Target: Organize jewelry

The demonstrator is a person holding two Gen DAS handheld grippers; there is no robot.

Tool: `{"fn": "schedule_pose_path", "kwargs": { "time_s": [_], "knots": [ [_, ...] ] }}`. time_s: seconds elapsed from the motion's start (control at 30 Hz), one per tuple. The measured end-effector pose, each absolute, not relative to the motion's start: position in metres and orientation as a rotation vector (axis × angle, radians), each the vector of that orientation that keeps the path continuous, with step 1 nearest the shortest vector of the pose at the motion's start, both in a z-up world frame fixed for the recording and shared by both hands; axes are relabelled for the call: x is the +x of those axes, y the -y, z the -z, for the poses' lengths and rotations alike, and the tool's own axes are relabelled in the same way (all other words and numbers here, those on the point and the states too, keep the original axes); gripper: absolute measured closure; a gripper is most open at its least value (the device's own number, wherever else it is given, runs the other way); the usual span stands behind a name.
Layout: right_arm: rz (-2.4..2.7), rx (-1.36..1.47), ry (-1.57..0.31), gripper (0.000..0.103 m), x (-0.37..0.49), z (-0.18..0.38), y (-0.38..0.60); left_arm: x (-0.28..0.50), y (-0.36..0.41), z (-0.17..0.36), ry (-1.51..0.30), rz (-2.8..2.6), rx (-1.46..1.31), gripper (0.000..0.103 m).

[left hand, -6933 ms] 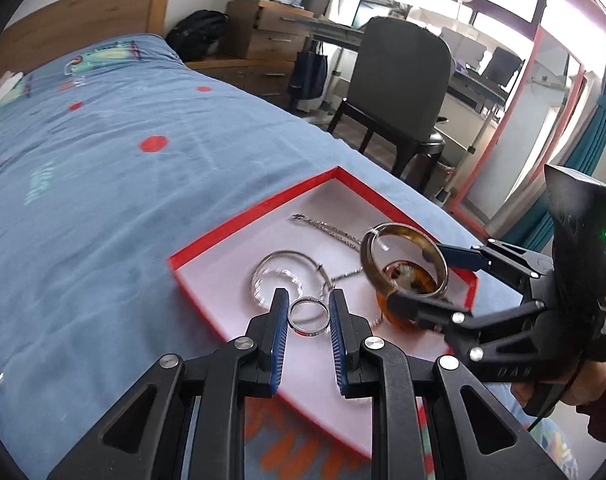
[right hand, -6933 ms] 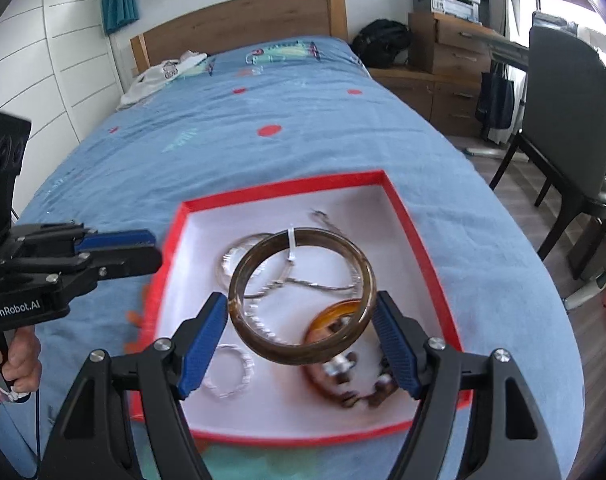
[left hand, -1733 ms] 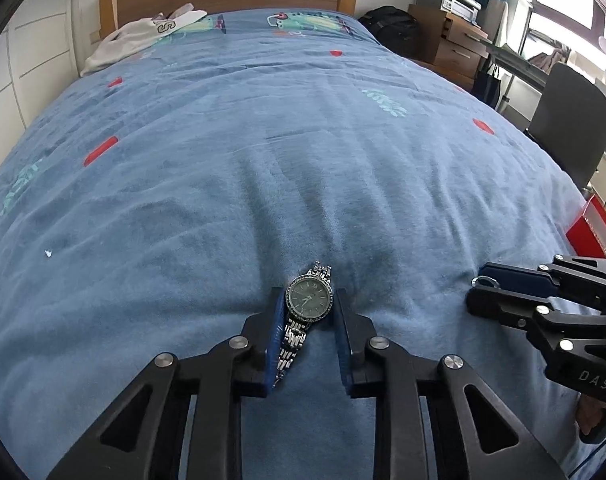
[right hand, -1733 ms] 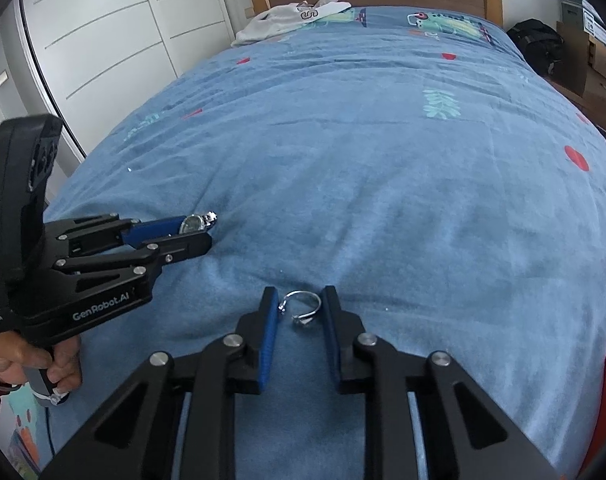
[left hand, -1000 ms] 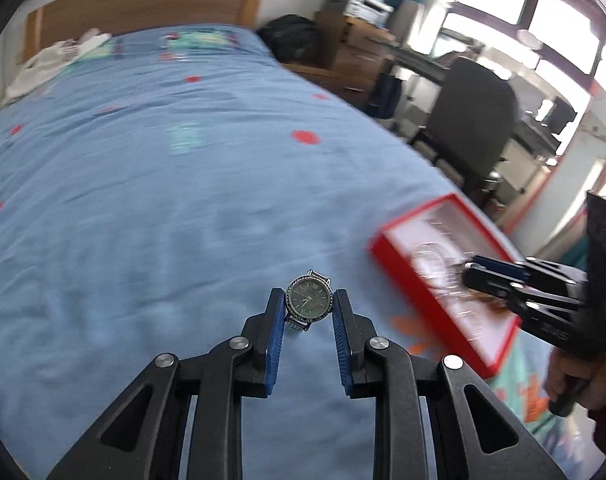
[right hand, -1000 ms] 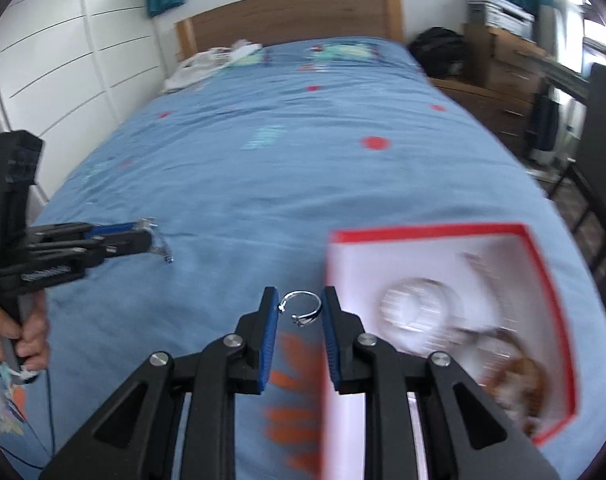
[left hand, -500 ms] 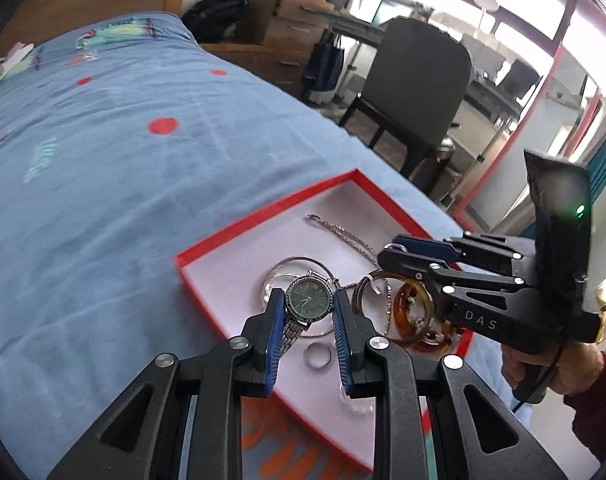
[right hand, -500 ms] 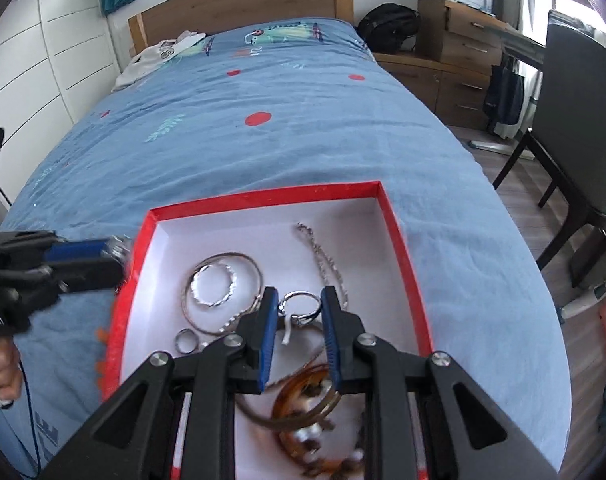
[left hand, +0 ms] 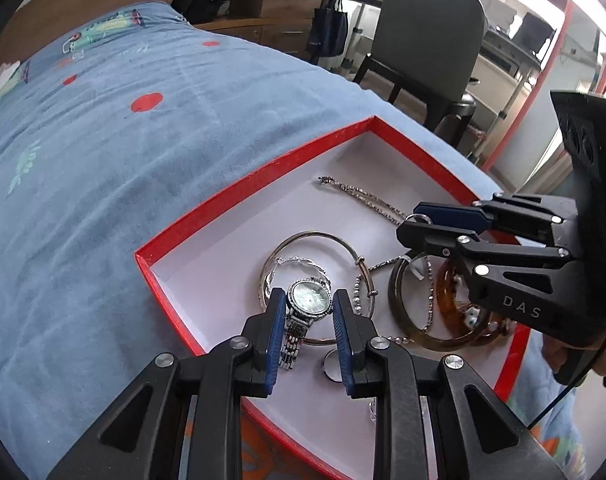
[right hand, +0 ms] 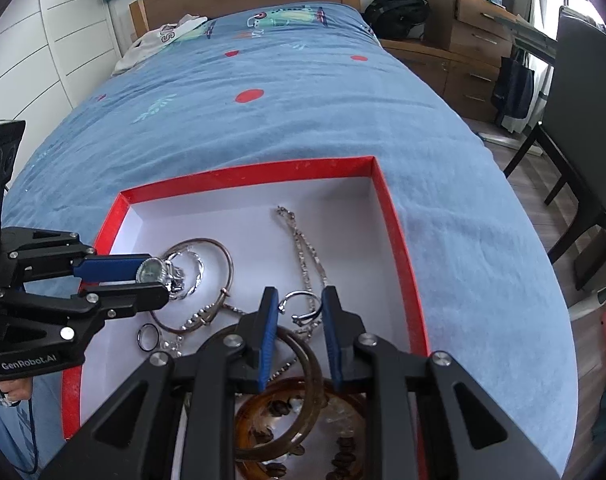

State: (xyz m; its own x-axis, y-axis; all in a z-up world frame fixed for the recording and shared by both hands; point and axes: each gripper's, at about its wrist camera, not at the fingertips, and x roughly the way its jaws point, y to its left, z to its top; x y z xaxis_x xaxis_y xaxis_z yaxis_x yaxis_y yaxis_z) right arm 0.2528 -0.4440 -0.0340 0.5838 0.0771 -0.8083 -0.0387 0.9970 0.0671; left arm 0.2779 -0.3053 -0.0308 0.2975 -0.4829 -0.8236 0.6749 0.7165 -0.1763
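Your left hand-held gripper [left hand: 307,312] pinches a silver wristwatch [left hand: 307,298] by the sides of its round case, dial facing up, the metal link band hanging down between the blue pads [left hand: 274,332]. You hold it over the near-left part of the red jewelry box [left hand: 239,186], which sits on the blue bedspread [left hand: 103,152]. In the right wrist view the watch [right hand: 153,271] sits above a thin metal bangle [right hand: 223,258] and a twisted silver bracelet [right hand: 197,270] lying on the white floor of the box [right hand: 399,240]. Just below the left gripper's tips a plain silver band ring [left hand: 330,365] lies flat on the box floor.

Toward the middle, a silver chain necklace [left hand: 363,199] runs from the far part of the box down to the pile of bangles. A dark brown bangle [left hand: 407,322] leans against an amber bangle [left hand: 443,292] near the box's right wall; whether they touch the beaded piece beneath them is unclear.

Your right hand-held gripper [right hand: 300,312] is closed on a small open silver ring [right hand: 299,307], gripped across its width between the blue pads [right hand: 268,332]. You hold it over the right-centre of the box, above the chain [right hand: 303,244] and just beyond the brown bangle [right hand: 309,392].
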Motion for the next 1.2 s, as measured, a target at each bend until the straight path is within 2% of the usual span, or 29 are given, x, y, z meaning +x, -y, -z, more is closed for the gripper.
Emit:
{"fn": "schedule_pose_path", "kwargs": {
  "time_s": [0.07, 0.13, 0.2, 0.27, 0.37, 0.5, 0.63, 0.93, 1.17, 1.2],
  "knots": [
    [-0.066, 0.042, -0.949, 0.081, 0.254, 0.034, 0.444, 0.279, 0.306, 0.031, -1.009, 0.774, 0.217, 0.079],
    [-0.064, 0.042, -0.956, 0.081, 0.255, 0.033, 0.445, 0.278, 0.305, 0.028, -0.998, 0.761, 0.221, 0.070],
    [-0.055, 0.038, -0.961, 0.075, 0.255, 0.032, 0.444, 0.277, 0.299, 0.021, -0.984, 0.751, 0.204, 0.065],
    [-0.042, 0.037, -0.962, 0.071, 0.253, 0.030, 0.445, 0.276, 0.293, 0.014, -0.973, 0.743, 0.197, 0.065],
    [-0.032, 0.045, -0.951, 0.070, 0.245, 0.024, 0.443, 0.268, 0.280, 0.002, -0.956, 0.719, 0.178, 0.060],
    [-0.024, 0.051, -0.921, 0.070, 0.220, 0.003, 0.433, 0.246, 0.253, -0.020, -0.922, 0.641, 0.127, 0.038],
    [-0.013, 0.065, -0.908, 0.069, 0.187, -0.015, 0.417, 0.213, 0.221, -0.038, -0.896, 0.543, 0.067, 0.026],
    [0.003, 0.083, -0.874, 0.053, 0.091, -0.040, 0.360, 0.124, 0.154, -0.054, -0.846, 0.320, -0.009, 0.025],
    [0.013, 0.101, -0.857, 0.044, 0.032, -0.043, 0.339, 0.072, 0.136, -0.057, -0.815, 0.216, -0.027, 0.023],
    [0.017, 0.101, -0.856, 0.043, 0.027, -0.042, 0.339, 0.066, 0.135, -0.058, -0.807, 0.213, -0.034, 0.021]
  ]
}}
